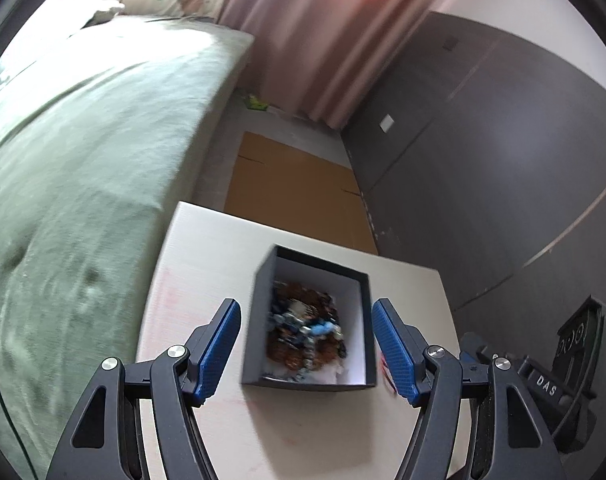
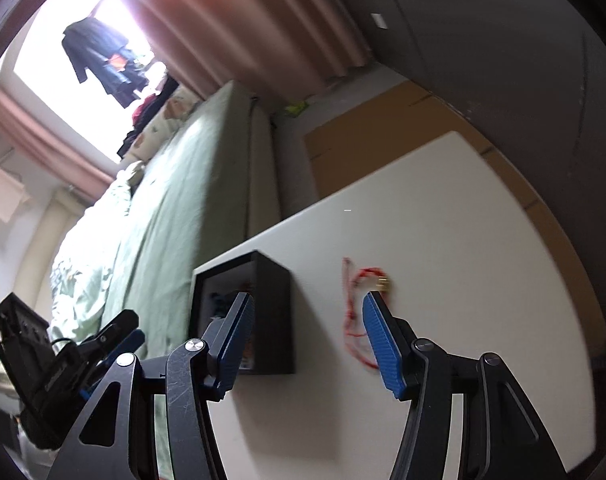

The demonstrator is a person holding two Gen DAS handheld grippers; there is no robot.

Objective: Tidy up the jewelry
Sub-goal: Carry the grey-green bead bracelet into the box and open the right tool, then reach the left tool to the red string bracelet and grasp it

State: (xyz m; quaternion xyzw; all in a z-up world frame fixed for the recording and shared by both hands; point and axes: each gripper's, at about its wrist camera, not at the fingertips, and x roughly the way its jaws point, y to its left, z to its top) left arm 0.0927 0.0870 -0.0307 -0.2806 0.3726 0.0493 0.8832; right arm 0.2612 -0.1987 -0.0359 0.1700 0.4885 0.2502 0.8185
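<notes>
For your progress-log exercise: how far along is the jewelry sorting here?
Done: a heap of beaded jewelry lies in the black box. In hand: nothing; the left tool and right tool are both open. Left: the red string piece on the white table, outside the box.

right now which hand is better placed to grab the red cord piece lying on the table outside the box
Right. The right gripper is open, with the red cord piece on the table just off its fingertip. The left gripper is open astride the black box instead.
</notes>
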